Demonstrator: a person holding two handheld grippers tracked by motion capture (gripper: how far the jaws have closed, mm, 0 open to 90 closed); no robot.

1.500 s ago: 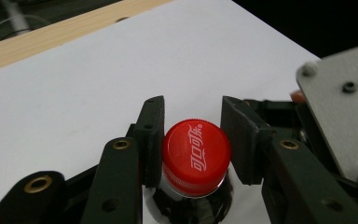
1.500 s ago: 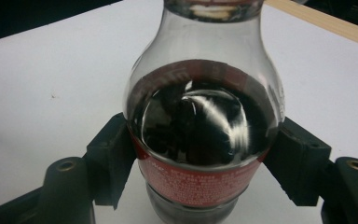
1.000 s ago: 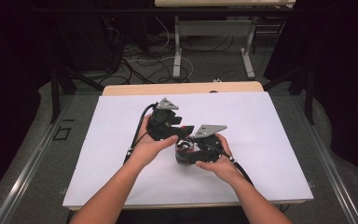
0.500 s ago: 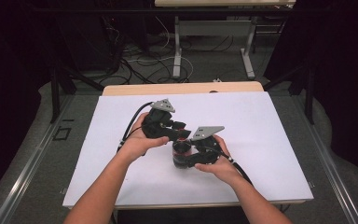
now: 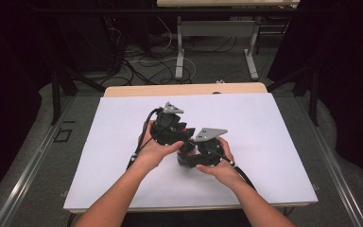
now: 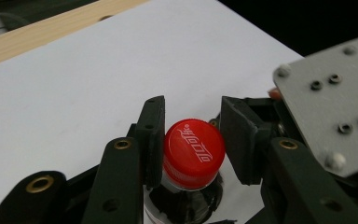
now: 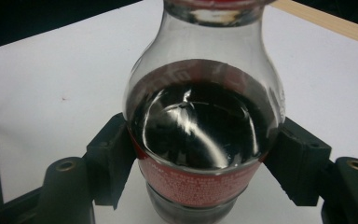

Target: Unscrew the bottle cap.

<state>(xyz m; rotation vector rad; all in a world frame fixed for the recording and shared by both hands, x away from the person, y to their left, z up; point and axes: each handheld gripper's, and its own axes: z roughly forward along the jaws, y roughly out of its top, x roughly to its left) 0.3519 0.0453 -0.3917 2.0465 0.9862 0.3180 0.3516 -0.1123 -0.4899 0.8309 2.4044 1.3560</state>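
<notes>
A clear bottle (image 7: pixel 200 121) of dark cola with a red label stands on the white table sheet (image 5: pixel 264 142). My right gripper (image 7: pixel 204 154) is shut on its body, one pad pressed on each side of the label. The bottle's red cap (image 6: pixel 193 151) sits between the pads of my left gripper (image 6: pixel 193 105), whose jaws have just been closing and now press on it. In the high view the left gripper (image 5: pixel 182 139) reaches over from the left and meets the right gripper (image 5: pixel 184 160) at mid-table. Hands hide the bottle there.
The white sheet covers most of a wooden table whose bare far edge (image 5: pixel 184 89) shows. Grey plates top both grippers, and the right one (image 6: pixel 326 112) is close beside the left jaws. Beyond the table are metal legs (image 5: pixel 179 47) and loose cables on the floor.
The left hand swung a little to the left, then came back toward the right gripper over the bottle's top. The right hand and the bottle have stayed put.
</notes>
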